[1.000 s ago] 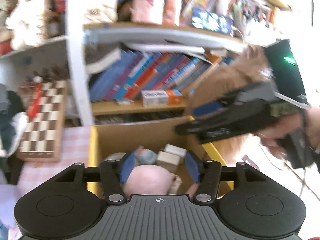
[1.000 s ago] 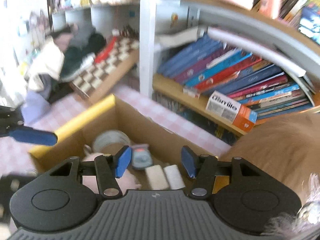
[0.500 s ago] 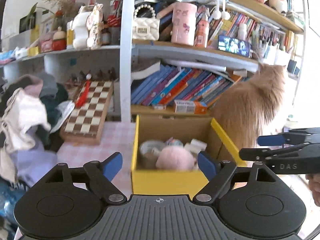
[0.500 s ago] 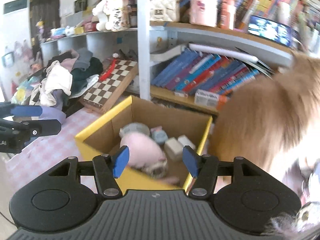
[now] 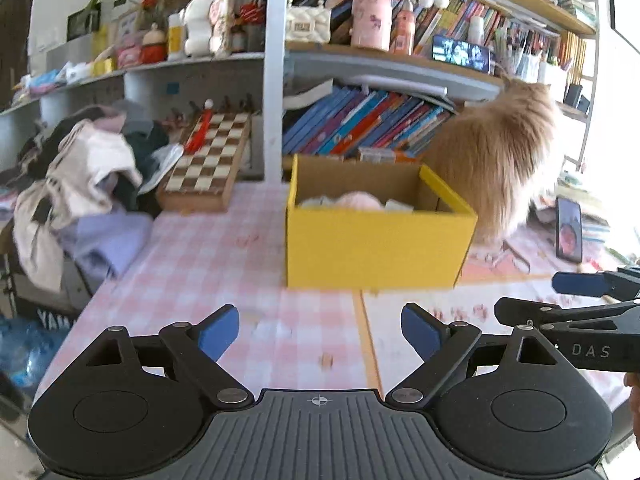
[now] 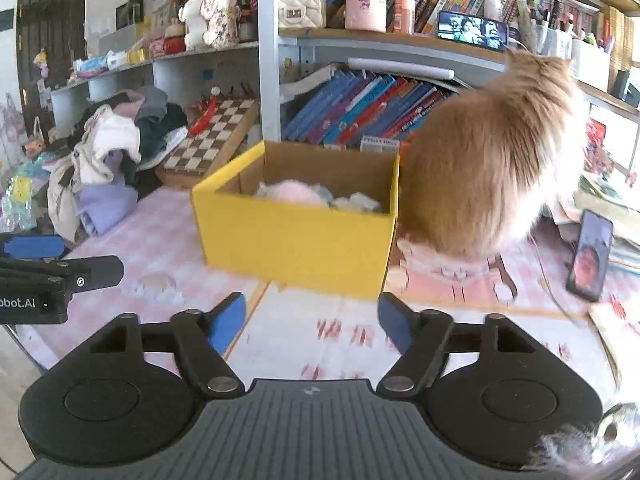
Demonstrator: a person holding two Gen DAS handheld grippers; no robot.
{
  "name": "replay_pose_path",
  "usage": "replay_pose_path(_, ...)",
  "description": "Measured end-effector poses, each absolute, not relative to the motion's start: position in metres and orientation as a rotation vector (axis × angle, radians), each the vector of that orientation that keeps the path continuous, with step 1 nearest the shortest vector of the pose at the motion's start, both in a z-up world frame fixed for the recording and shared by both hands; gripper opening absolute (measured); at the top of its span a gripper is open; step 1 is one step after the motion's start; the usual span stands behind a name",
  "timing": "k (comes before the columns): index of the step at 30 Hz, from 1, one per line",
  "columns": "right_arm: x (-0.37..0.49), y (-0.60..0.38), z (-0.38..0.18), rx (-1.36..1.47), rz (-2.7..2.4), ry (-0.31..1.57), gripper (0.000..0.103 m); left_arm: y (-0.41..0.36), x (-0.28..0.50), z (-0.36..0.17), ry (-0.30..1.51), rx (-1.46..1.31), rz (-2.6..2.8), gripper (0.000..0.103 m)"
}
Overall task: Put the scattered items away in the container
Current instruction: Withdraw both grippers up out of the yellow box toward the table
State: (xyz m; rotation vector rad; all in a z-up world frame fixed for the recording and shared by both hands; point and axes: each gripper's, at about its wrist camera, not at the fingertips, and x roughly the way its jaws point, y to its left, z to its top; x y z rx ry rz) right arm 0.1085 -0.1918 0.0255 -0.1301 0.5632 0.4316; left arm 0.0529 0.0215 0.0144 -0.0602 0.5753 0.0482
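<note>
A yellow cardboard box (image 5: 376, 248) (image 6: 296, 240) stands on the pink checked tablecloth (image 5: 208, 256). Inside it lie a pink plush ball (image 5: 358, 201) (image 6: 294, 194) and some pale small items, mostly hidden by the front wall. My left gripper (image 5: 320, 330) is open and holds nothing, low over the table in front of the box. My right gripper (image 6: 312, 320) is open too, also in front of the box. Each gripper shows at the edge of the other's view: the right gripper's side (image 5: 580, 312), the left gripper's side (image 6: 44, 276).
A fluffy orange cat (image 5: 500, 160) (image 6: 488, 152) sits right of the box, against it. A phone (image 5: 569, 229) (image 6: 591, 260) stands propped further right. A chessboard (image 5: 206, 160) and a clothes pile (image 5: 80, 184) lie at the left. Bookshelves (image 5: 360, 120) rise behind.
Both grippers have pulled back and down from above the box to the table in front of it. The box now sits farther away and its contents are mostly hidden.
</note>
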Motion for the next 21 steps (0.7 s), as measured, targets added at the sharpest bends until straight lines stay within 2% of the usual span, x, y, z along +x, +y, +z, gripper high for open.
replay_pose_path(5, 0.074, -0.191, 0.012, -0.145, 0.409, 0.585, 0.089, 0.018, 0.030, 0.007, 0.594, -0.036, 0.046, 0.091)
replay_pose_path(11, 0.055, -0.193, 0.008, -0.152, 0.387, 0.585, 0.093, 0.015, 0.013, 0.010, 0.585, -0.007, 0.053, 0.099)
replay_pose_path(14, 0.048, -0.194, 0.008, -0.152, 0.377, 0.582, 0.097, 0.015, 0.010, 0.010, 0.590, -0.001, 0.066, 0.099)
replay_pose_path(21, 0.036, -0.199, 0.005, -0.151, 0.365, 0.582, 0.097, 0.011, 0.010, 0.007, 0.615, -0.013, 0.064, 0.101)
